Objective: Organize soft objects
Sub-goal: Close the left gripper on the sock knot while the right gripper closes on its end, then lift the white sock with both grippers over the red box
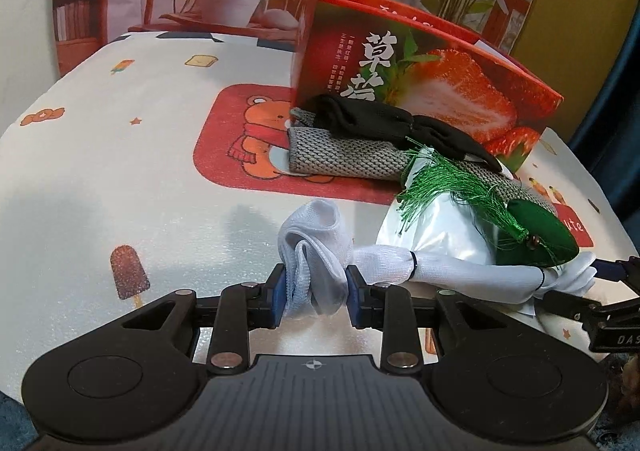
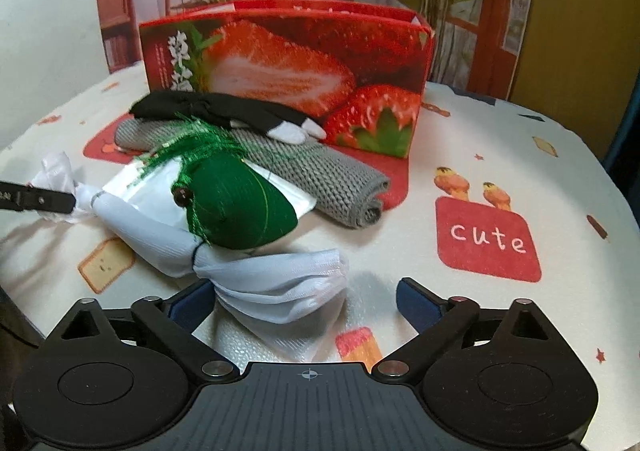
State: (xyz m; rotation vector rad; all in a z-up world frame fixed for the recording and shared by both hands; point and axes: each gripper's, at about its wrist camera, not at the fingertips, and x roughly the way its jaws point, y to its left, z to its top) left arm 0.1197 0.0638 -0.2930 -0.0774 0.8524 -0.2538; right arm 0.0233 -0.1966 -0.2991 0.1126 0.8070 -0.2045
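- Two grippers on one thing right now: the left gripper (image 1: 316,285) has its blue pads squeezed onto the bunched end of the white tied cloth (image 1: 452,271), jaws mostly closed with fabric wadded between them.
- Right gripper (image 2: 306,301) is the opposite, jaws spread wide, with the other loose end of that cloth (image 2: 280,283) lying between them. The left pad looks like it touches the fabric, the right pad is well clear, so nothing is gripped on that side yet.
- The cloth lies across the table in front of both grippers, cinched with dark ties at two spots, and its middle runs under a green padded piece with a tassel (image 2: 240,203) and a silvery plastic bag (image 1: 432,227).
- My take on doing this well: close the right jaws on the thick part of the loose end, not the thin edge, then lift both ends together and slowly so the green piece slides off instead of getting dragged along.
- Just behind sit a folded grey knit cloth (image 2: 312,175) and black fabric (image 1: 372,119) draped on it, both right against the red strawberry box (image 2: 304,63), probably where stuff ends up.
- Readable text: big white Chinese characters on the box, the top one "草"; smaller print is too tiny. The tablecloth (image 2: 480,131) says "cute" on a red patch. The grippers have partial lettering I can't make out fully.
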